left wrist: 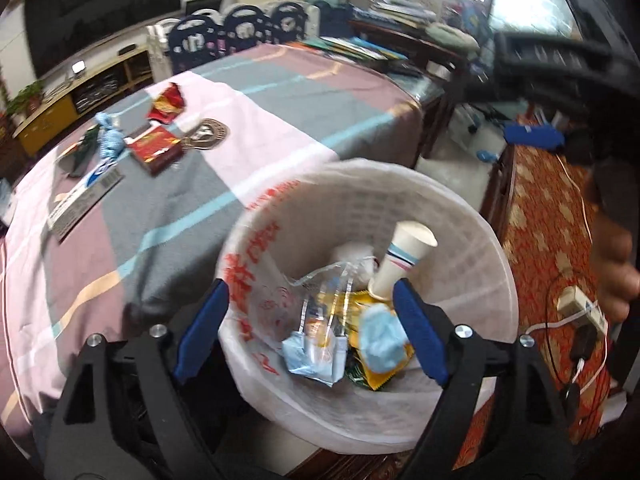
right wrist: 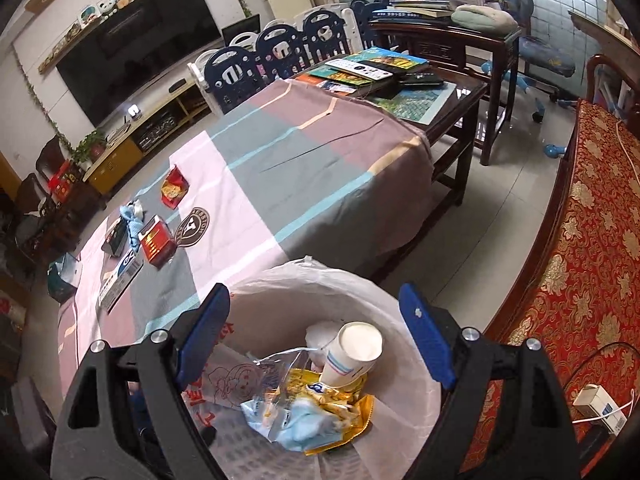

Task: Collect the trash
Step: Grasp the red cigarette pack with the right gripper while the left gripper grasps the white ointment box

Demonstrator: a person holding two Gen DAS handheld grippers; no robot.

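Observation:
A white trash bin (left wrist: 472, 216) lined with a plastic bag stands beside the table; it also shows in the right wrist view (right wrist: 412, 408). Inside lie a paper cup (left wrist: 404, 256) (right wrist: 352, 356), blue masks (left wrist: 380, 340), a clear wrapper and a yellow wrapper (right wrist: 352, 412). My left gripper (left wrist: 310, 332) is open and empty over the bin. My right gripper (right wrist: 316, 340) is open and empty over the bin. On the table lie a red wrapper (left wrist: 168, 102) (right wrist: 175, 188), a red box (left wrist: 158, 150) (right wrist: 157, 240), blue crumpled trash (left wrist: 109, 136) (right wrist: 132, 216), a toothpaste box (left wrist: 82, 204) (right wrist: 120, 282) and a dark packet (right wrist: 114, 238).
The table wears a striped cloth (right wrist: 304, 168). Books and remotes (right wrist: 376, 70) lie at its far end. A red patterned sofa (right wrist: 580, 272) with a charger and cables (right wrist: 600, 404) is to the right. A hand holding the other gripper (left wrist: 612, 264) is at the right of the left wrist view.

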